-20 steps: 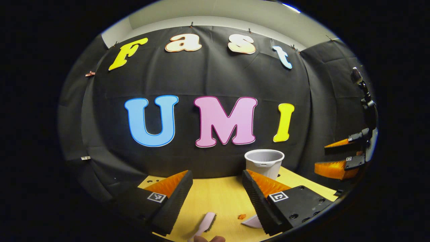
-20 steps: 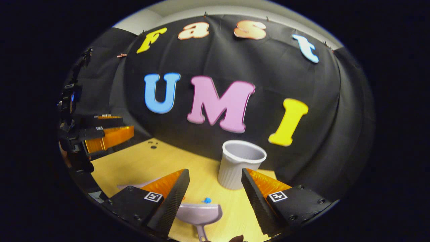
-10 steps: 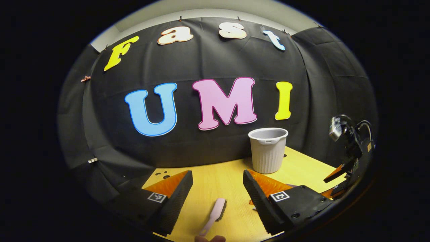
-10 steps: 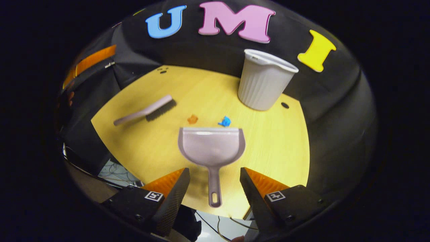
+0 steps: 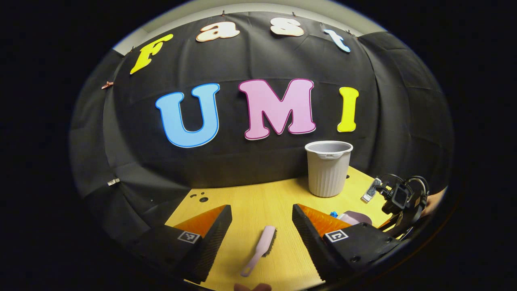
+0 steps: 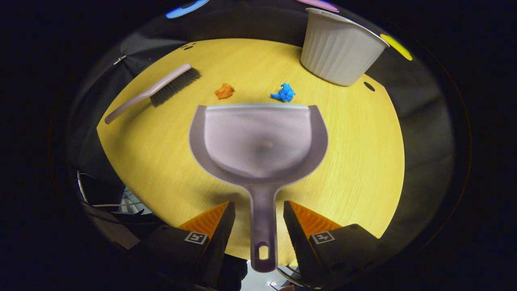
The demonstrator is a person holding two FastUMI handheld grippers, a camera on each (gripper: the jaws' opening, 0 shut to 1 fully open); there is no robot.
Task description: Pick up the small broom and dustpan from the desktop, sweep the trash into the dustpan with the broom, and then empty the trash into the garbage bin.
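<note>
While the left tool (image 5: 261,220) hangs above the near edge of the yellow bench (image 5: 246,202), the left gripper view looks across to the bin (image 5: 328,167), which stands upright at the back by the black cloth wall. The small broom (image 5: 260,249) lies flat on the bench on the near side of the bin, its handle pointing toward the camera, and it sits in the gap between the spread fingers with nothing touching it; this tool is released. Nearer than the bin, on its right, the other tool and part of the hand holding it show, low to the bench.

From the right gripper view, the bin stands at the far edge. The dustpan (image 6: 258,141) lies flat on the near side of the bin, its open lip facing the bin, and its handle runs back between the fingers of the right tool (image 6: 258,214). Those fingers flank the handle closely, but a sliver of gap shows on each side, so the tool reads as released, not yet clenched. An orange scrap (image 6: 224,91) and a blue scrap (image 6: 283,92) lie between the dustpan lip and the bin, just beyond the lip.

To grip well, the right tool should probably settle lower, keep the handle centred, and close squarely without nudging the pan toward the scraps. The left should likely drop onto the broom's handle rather than its bristles.
</note>
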